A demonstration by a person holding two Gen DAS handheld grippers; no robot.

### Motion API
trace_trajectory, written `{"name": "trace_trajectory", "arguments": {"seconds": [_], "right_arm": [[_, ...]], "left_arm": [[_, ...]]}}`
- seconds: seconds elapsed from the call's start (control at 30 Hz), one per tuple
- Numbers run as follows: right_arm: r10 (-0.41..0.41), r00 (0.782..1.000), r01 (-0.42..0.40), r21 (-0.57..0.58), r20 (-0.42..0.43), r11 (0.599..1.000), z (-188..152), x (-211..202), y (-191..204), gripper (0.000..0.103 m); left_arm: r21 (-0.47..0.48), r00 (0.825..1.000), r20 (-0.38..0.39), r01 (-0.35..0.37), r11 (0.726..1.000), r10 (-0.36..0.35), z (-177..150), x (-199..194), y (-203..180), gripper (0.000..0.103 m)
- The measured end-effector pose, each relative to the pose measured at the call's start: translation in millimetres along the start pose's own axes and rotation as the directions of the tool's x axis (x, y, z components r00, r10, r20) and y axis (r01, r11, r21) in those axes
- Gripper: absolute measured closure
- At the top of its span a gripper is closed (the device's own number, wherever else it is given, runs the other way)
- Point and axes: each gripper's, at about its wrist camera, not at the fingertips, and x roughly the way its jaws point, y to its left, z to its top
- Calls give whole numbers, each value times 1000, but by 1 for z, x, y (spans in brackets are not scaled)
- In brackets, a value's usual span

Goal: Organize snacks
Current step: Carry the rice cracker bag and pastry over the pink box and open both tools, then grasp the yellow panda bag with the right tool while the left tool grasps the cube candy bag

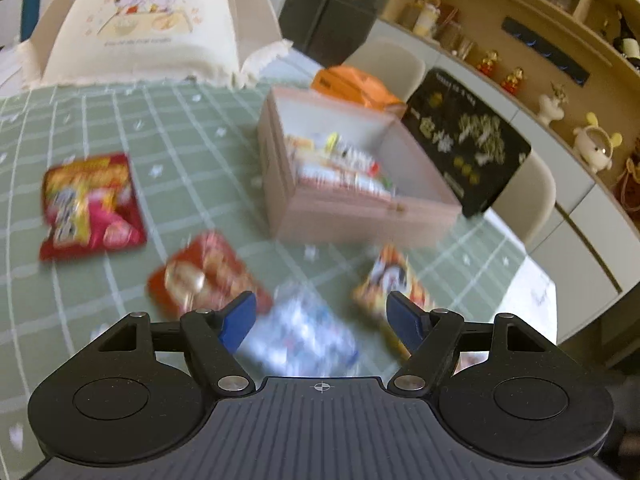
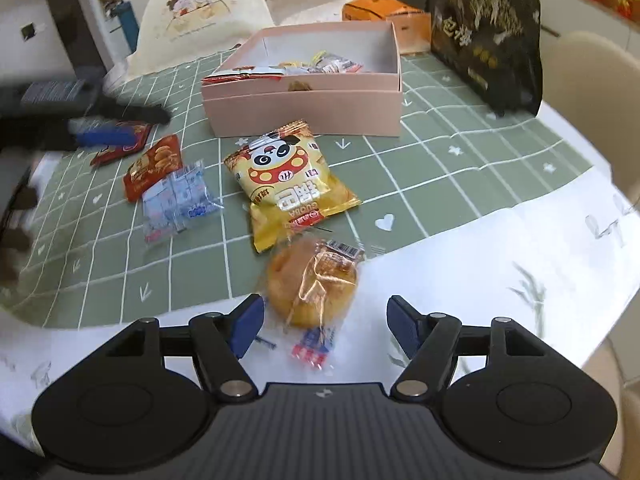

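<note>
surface: green checked tablecloth [image 2: 440, 152] | room: shelving [image 1: 532, 36], seemingly | left gripper [image 1: 320, 316], right gripper [image 2: 325, 320]: agape, empty

A sage-green tablecloth [image 2: 400, 168] gridded in white lines, centre frame. Pale pink box [image 2: 304, 110] above it; a yellow panda-print packet [image 2: 288, 180] below. Clear-wrapped golden bun [image 2: 312, 284] (barcode showing), lower centre. Black, gold-lettered bag [image 2: 488, 36] upper right.
</note>
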Motion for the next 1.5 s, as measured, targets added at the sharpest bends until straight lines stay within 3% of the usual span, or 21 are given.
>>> {"name": "trace_trajectory", "arguments": {"seconds": [0.13,0.23,0.4,0.53,0.6,0.63,0.73,0.83,1.03,1.17,1.27,1.37,1.5], "right_arm": [[0,1000,1,9,-18,1000,17,18,11,34],[-52,997,49,-54,-59,997,23,30,23,48],[69,998,-70,-108,-13,992,46,-8,23,49],[55,986,-37,-111,159,993,118,-37,17,49],[39,961,-16,-85,273,996,162,-41,10,42],[35,956,-17,-66,292,998,184,-37,5,29],[12,963,-13,2,271,1000,217,-22,-3,27],[47,966,-49,2,255,999,204,-17,-1,27],[116,990,-105,-124,82,987,124,22,35,27],[185,983,-183,-211,-14,960,80,39,71,27],[168,986,-166,-299,-20,940,61,50,103,27],[107,994,-108,-313,-20,943,58,62,117,28],[49,995,-24,-255,92,967,71,47,98,27]], "left_arm": [[-46,999,-36,-34,998,32,-16,-9,11,26],[-99,995,-63,-81,992,75,-18,-16,29,30],[-181,990,-98,-113,977,97,-24,-29,53,30],[-195,992,-109,-87,977,67,-20,-27,52,30],[-186,992,-115,-77,980,56,-17,-24,49,32],[-181,991,-119,-80,980,59,-15,-23,48,33],[-181,990,-121,-90,979,69,-15,-25,52,34],[-209,990,-122,-99,973,74,-18,-25,61,34],[-264,991,-104,-106,959,81,-13,-13,73,34],[-244,990,-100,-125,962,104,3,0,71,34],[-204,987,-93,-145,968,129,12,0,63,34],[-181,986,-107,-148,972,130,13,-1,61,34],[-147,980,-123,-171,974,153,10,-1,59,34]]}}
